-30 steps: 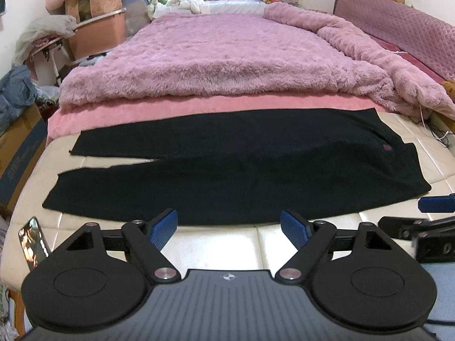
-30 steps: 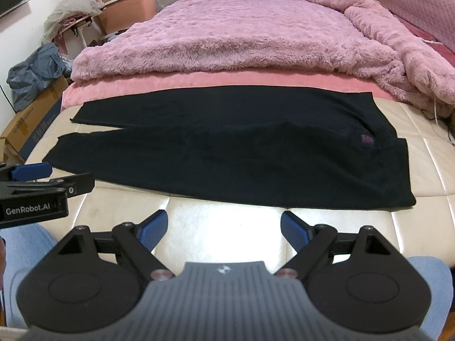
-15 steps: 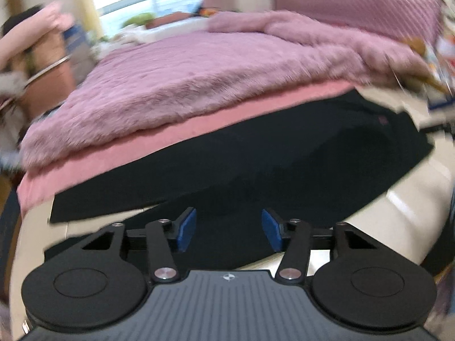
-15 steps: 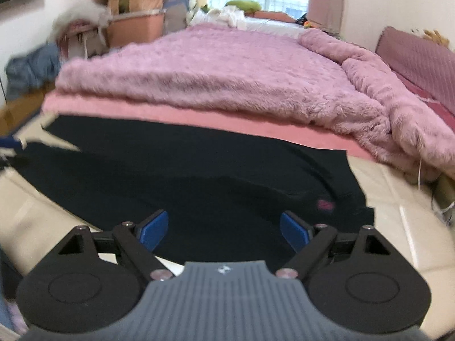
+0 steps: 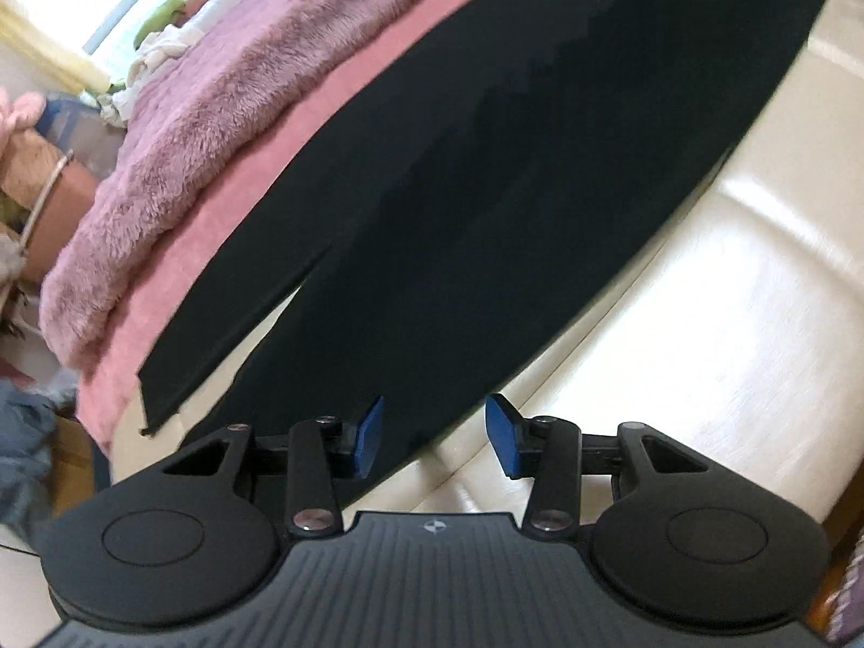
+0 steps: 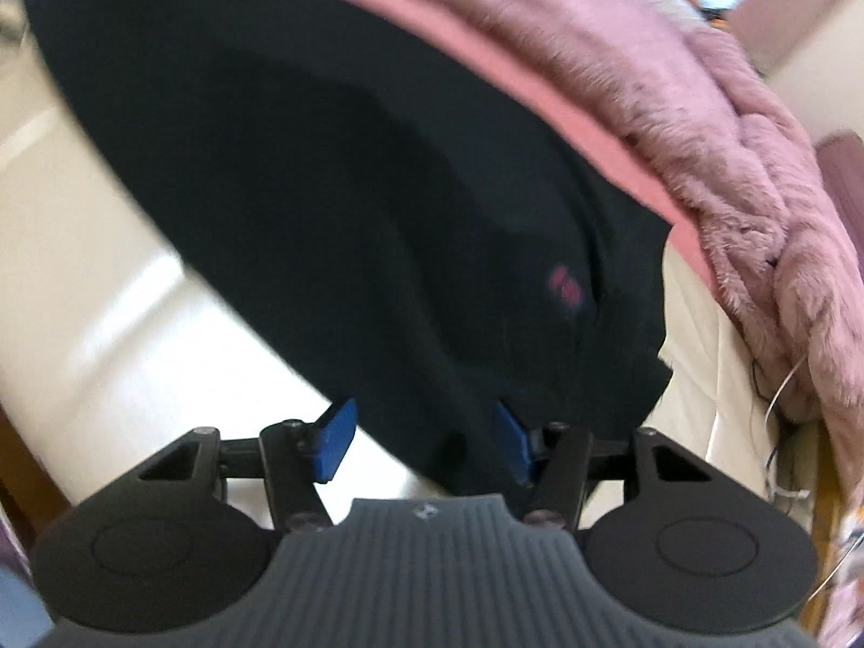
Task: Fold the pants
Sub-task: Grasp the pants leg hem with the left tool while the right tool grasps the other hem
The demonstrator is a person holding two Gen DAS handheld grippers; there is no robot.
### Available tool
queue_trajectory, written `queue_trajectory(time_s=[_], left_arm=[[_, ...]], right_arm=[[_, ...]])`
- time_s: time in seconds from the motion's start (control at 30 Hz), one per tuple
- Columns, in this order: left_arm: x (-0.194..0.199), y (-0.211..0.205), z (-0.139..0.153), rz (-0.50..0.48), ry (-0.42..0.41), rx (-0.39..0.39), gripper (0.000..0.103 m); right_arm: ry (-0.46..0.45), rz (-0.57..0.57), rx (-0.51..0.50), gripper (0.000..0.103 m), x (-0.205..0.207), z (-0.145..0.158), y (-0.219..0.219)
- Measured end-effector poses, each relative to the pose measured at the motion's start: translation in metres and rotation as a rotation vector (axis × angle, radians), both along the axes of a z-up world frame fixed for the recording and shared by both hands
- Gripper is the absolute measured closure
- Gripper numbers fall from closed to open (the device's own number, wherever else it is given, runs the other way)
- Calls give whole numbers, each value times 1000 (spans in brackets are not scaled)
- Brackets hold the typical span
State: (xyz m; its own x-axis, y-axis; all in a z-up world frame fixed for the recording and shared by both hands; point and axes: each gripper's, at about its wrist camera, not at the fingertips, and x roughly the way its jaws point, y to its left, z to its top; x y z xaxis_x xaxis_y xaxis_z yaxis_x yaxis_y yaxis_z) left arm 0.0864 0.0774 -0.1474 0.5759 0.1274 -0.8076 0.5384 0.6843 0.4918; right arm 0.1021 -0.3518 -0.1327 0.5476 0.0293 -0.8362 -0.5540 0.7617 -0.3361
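Black pants (image 5: 486, 205) lie flat on a cream quilted surface (image 5: 702, 297), legs apart at the cuff end. In the right wrist view the pants (image 6: 351, 205) show their waist end with a small red logo (image 6: 564, 289). My left gripper (image 5: 434, 434) is open, low over the near leg's hem, with the cloth edge between its blue fingertips (image 5: 367, 434). My right gripper (image 6: 426, 440) is open at the near waist corner, with black cloth lying between its jaws.
A fluffy pink blanket (image 5: 259, 81) on a pink sheet (image 5: 259, 183) lies just behind the pants; it also shows in the right wrist view (image 6: 756, 173). Boxes and clutter (image 5: 32, 205) stand at the left. White cables (image 6: 788, 389) hang by the right edge.
Both grippers moved forward and down onto the pants, left toward the leg hem, right toward the waist corner. The left jaws are narrower than a second ago.
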Motion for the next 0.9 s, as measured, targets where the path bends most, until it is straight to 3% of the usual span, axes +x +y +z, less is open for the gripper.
queue_trajectory(time_s=[0.13,0.27,0.37,0.43,0.53,0.63,0.7,0.77,0.9], left_arm=[[2,-2,-12,-6,14,66,51],[5,-7,-16,-9,5,101,52],[7,-7,-15,6,8,79,62],[10,-11,-15,28,0,69,76],[14,-20,-22,36,-19,108,88],[14,-27,-29,27,-29,147,98],[12,-29,-29,23,-43,162,101],[11,-26,-25,40,-58,144,102],[7,-22,-13,77,-107,106,102]], right_arm=[[35,100,-158,50,-5,-23,-15],[35,58,-145,50,-1,-22,-37],[14,57,-178,52,0,-26,-47],[0,107,-204,53,-3,-30,-46],[-34,198,-283,54,-9,-32,-37],[-47,233,-338,76,-8,-36,-33],[-36,238,-334,84,-7,-38,-32],[-38,237,-332,99,-6,-38,-32],[-78,177,-283,103,-8,-28,-33]])
